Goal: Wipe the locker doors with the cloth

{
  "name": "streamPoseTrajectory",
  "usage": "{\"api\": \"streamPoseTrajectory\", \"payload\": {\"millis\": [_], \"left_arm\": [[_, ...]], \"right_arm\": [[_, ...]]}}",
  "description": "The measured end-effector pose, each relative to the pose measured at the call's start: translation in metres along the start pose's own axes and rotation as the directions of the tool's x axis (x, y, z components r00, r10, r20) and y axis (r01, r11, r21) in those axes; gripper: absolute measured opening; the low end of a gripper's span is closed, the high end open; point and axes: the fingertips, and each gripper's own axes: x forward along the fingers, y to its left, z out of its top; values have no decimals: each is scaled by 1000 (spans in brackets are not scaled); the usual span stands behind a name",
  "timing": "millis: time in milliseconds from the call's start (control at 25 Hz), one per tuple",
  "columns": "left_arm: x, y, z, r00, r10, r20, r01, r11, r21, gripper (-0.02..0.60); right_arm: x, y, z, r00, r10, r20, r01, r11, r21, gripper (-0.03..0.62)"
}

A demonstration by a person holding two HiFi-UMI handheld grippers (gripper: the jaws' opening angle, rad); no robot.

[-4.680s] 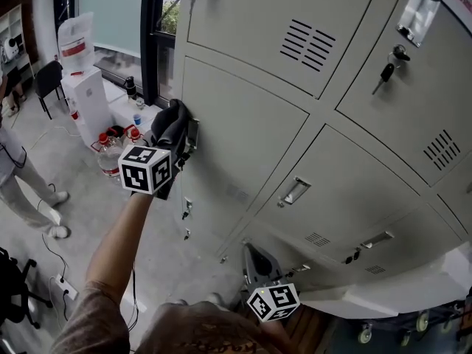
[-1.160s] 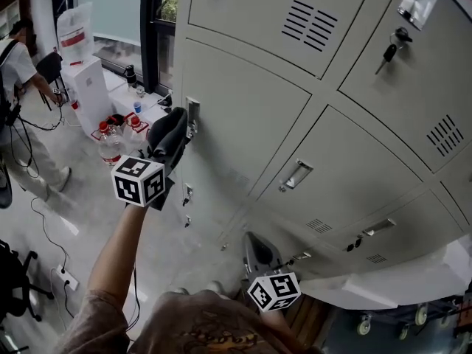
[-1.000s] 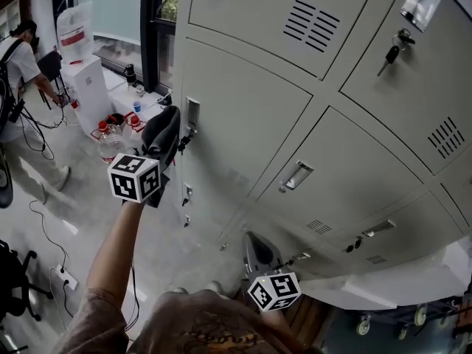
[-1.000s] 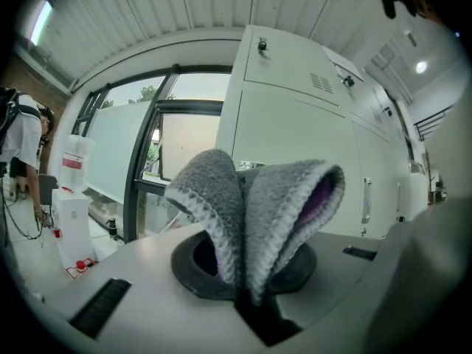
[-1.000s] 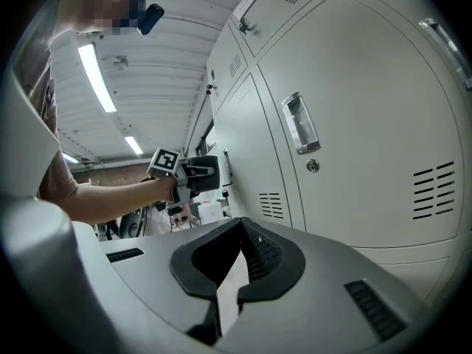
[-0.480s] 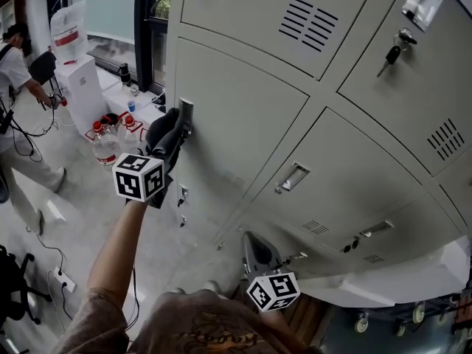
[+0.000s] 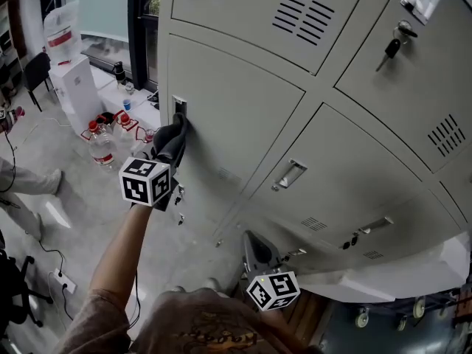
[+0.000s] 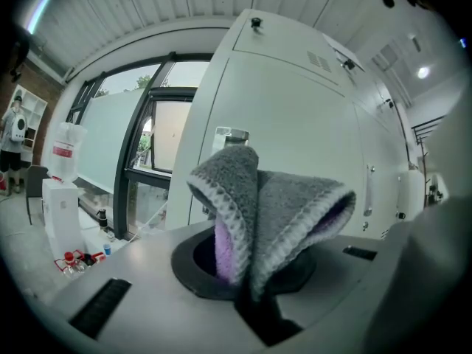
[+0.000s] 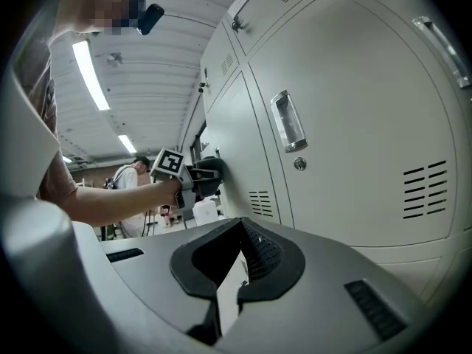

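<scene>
Cloth (image 8: 269,212): grey knit, lilac inner face, folded double, standing up out of the left gripper (image 8: 254,282). Jaws clamped on its lower fold. Held at the left edge of a middle-row locker door (image 7: 236,116), just below the recessed handle (image 7: 179,107); apparently pressed to the metal, though the contact itself is masked by the cloth.

Right gripper (image 9: 221,286): jaws drawn together with nothing between them. Held low and idle, near the lower doors, well apart from the cloth.

Other doors, all closed: upper door with vent slots (image 7: 302,13); neighbouring door with pull handle (image 7: 290,174); top-right door with key (image 7: 391,48) hanging in its lock.

Progress, as a judgement: wiping under way on the left-hand middle door, at its handle edge. No damp streak or change of sheen anywhere, so no telling which panels are finished. Remaining doors to the right and below presumably still to do.

Hidden or unclear: exact patch of door under the cloth; lowest doors cut off behind the wearer's body and the frame corner; uppermost row cropped at the top edge.

Floor at left: capped bottles (image 7: 99,142), a second person (image 7: 22,190) partly in view.
</scene>
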Motion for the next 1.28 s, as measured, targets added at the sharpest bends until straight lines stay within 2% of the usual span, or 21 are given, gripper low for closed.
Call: {"api": "streamPoseTrajectory", "payload": {"millis": [320,600,840,1280], "left_arm": [[7,-16,-9,999,-11,-32,13,999,45,40],[16,-37,-22,998,-57,-28,56,998,-35,40],[20,-56,-34,994,-98,-44,95,993,-71,38],[25,-111,-45,979,-193,-59,188,979,-78,40]], "right_arm": [[-3,0,-1,1000,-3,-4,3,1000,-1,-2],[-12,-5,-1,1000,-23,-2,23,1000,-2,-2],[-21,-10,-3,999,-40,-4,40,999,2,-2],[-26,-7,-4,999,-40,-1,40,999,1,-2]]}}
